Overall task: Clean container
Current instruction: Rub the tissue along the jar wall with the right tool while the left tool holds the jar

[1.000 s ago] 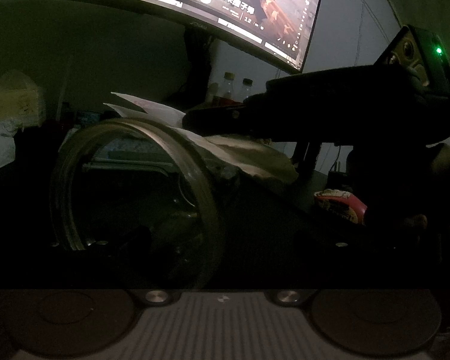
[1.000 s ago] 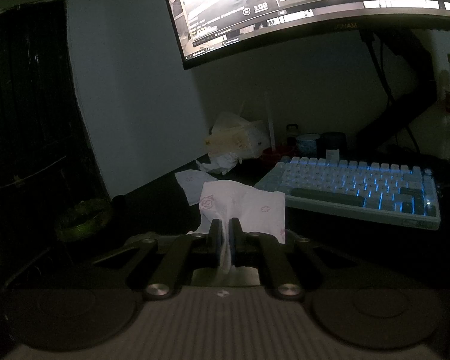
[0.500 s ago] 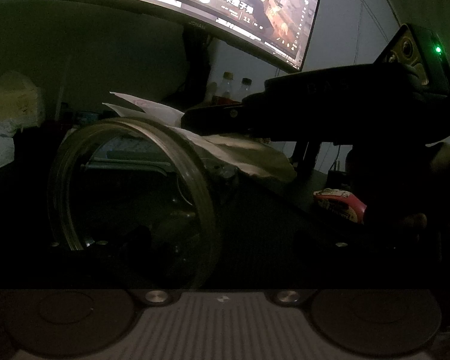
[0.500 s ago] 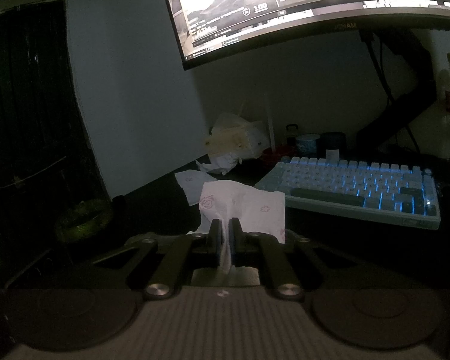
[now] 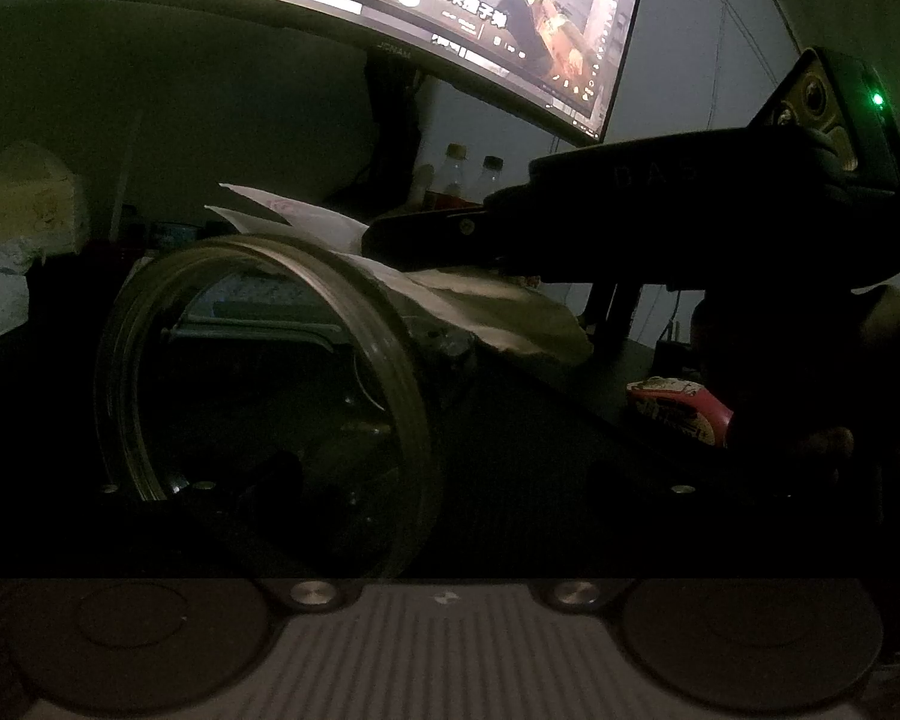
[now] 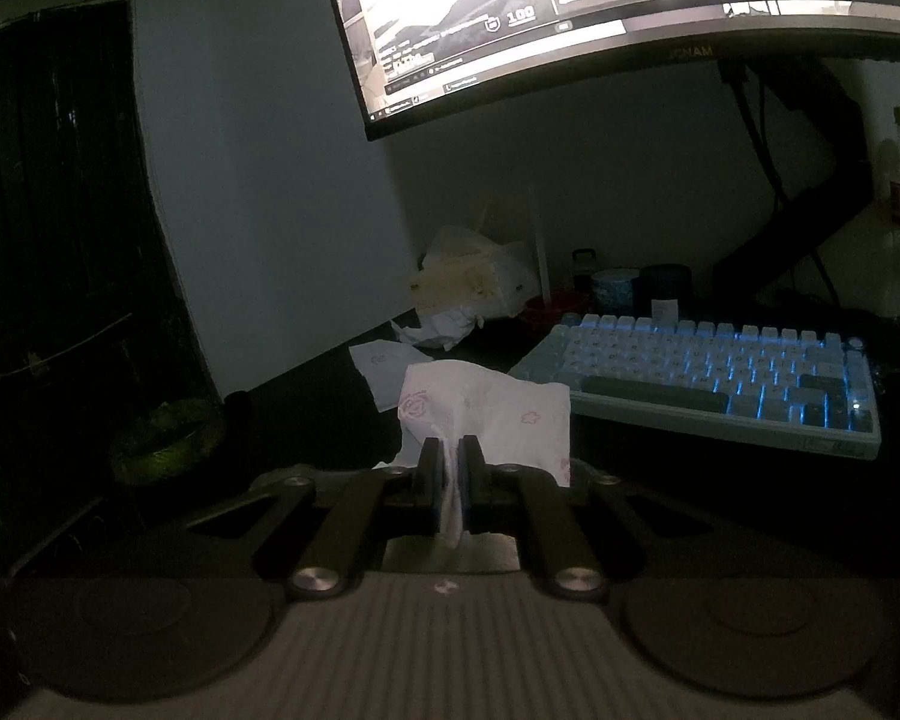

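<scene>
Dim room. Ahead of the right gripper (image 6: 449,450) the tissue (image 6: 492,414) it pinches blocks its own forward line. Beyond it, the lit keyboard (image 6: 708,378) fills the desk to the right; loose paper scraps (image 6: 384,369) and a tissue box (image 6: 468,282) crowd the wall side. Dark open desk (image 6: 306,396) lies left of the tissue. Monitor (image 6: 630,12) overhangs, capping headroom. In the left view, the glass container (image 5: 258,372) fills the near space; possibly clear desk to its right.

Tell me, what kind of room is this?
It looks like someone's computer desk at home, in a dim room. A big curved monitor glows above a keyboard lit blue, and drink bottles and a tissue pack clutter the back.
</scene>
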A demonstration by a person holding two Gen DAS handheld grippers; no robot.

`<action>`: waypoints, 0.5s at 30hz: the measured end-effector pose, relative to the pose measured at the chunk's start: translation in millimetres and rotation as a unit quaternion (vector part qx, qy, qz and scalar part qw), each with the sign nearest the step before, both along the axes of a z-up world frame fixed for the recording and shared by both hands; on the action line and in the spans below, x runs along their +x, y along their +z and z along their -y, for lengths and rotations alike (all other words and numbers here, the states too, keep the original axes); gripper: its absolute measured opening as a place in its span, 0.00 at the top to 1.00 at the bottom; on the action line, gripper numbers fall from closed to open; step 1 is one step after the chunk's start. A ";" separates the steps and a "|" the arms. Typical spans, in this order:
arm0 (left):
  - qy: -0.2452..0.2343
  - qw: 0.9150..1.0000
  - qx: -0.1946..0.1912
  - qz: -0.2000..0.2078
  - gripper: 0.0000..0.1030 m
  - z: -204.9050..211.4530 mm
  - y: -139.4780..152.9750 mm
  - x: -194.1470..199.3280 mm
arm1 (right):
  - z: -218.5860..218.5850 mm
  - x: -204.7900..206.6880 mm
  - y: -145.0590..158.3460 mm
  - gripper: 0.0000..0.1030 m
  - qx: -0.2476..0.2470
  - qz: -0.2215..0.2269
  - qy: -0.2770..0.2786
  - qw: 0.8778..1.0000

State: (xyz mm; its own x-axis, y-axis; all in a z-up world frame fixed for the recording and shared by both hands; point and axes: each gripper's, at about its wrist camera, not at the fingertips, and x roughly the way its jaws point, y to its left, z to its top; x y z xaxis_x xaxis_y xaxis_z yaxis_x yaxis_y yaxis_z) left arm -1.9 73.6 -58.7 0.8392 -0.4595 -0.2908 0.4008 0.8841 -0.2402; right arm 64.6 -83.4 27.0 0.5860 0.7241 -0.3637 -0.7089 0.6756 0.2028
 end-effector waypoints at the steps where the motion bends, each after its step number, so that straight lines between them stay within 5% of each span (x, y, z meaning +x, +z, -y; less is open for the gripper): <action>1: 0.000 1.000 0.000 0.000 0.00 0.1 -0.2 -0.2 | 0.1 0.1 0.0 0.92 0.000 0.000 0.000 1.000; 15: -0.007 1.000 0.000 0.001 0.00 -5.4 -2.5 0.4 | 0.4 -0.6 0.4 0.92 0.002 -0.001 -0.003 1.000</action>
State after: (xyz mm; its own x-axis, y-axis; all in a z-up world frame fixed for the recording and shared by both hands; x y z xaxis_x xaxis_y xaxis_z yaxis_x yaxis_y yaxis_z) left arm -1.5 79.0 -61.2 0.8331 -0.4713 -0.2894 0.4133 0.8783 -0.2406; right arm 64.1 -83.9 27.4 0.5899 0.7216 -0.3624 -0.7038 0.6795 0.2073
